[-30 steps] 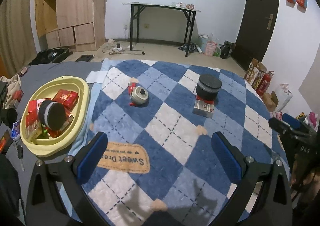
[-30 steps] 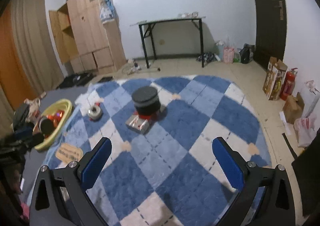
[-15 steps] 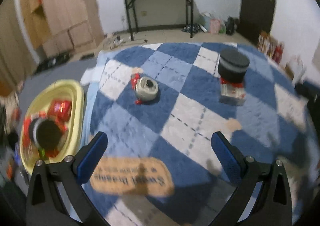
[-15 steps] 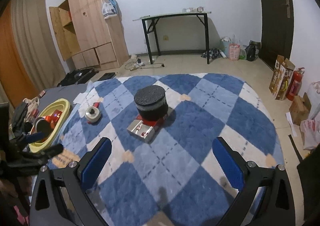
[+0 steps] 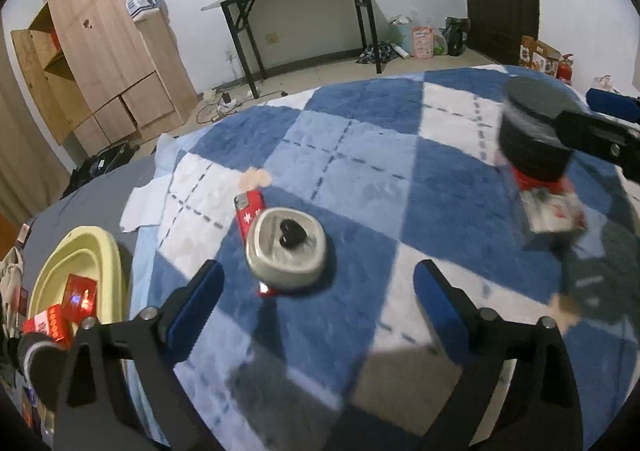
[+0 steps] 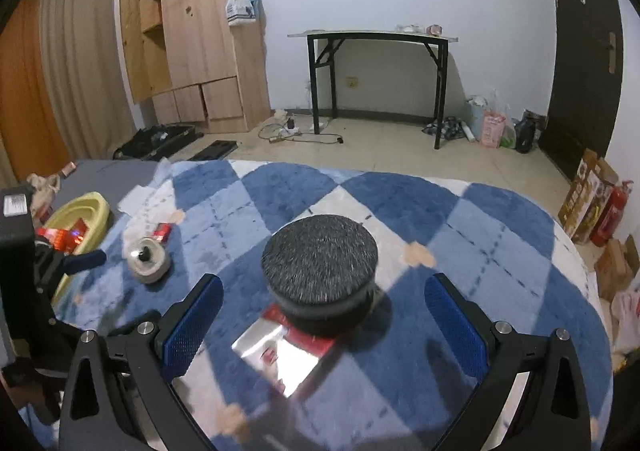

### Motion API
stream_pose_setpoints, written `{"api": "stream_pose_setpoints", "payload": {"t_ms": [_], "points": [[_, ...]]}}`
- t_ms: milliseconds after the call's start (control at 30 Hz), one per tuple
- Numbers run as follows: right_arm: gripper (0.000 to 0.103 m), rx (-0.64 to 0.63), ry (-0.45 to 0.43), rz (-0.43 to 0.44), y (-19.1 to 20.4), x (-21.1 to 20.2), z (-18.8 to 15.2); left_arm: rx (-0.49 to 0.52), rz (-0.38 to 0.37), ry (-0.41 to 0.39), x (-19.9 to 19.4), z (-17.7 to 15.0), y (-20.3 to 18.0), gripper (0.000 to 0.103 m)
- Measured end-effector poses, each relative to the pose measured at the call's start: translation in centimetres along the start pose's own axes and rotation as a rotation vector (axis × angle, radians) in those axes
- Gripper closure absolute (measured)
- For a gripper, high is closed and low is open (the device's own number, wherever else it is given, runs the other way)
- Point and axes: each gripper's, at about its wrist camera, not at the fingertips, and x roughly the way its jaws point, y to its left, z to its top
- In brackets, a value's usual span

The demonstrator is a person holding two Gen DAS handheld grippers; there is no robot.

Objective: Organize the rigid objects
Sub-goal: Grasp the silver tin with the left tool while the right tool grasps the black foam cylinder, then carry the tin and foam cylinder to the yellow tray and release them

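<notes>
Both grippers have come down closer to the blue checked rug (image 5: 360, 155) than a second ago. At far left, the yellow basin (image 5: 100, 251) holds red boxes (image 5: 78, 293). The left gripper (image 5: 316, 293), jaws closing but nothing touched, faces the silver round tin (image 5: 286, 247) on a red pack (image 5: 248, 211). The right gripper (image 6: 320, 315), jaws spread, faces the black round container (image 6: 320, 267) atop a shiny box (image 6: 280, 359).
</notes>
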Motion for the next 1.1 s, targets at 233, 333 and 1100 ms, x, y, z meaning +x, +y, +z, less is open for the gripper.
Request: {"api": "stream_pose_setpoints", "payload": {"t_ms": [233, 333, 1100], "points": [[0.013, -0.046, 0.001, -0.002, 0.7, 3.0, 0.0, -0.096, -0.047, -0.047, 1.6, 0.4, 2.1, 0.045], [0.034, -0.035, 0.002, 0.018, 0.6, 3.3, -0.1, -0.164, -0.093, -0.041, 1.8, 0.4, 3.4, 0.05], [0.036, -0.029, -0.098, 0.115, 2.8, -4.4, 0.3, -0.224, -0.064, -0.155, -9.0, 1.3, 8.1, 0.05]]}}
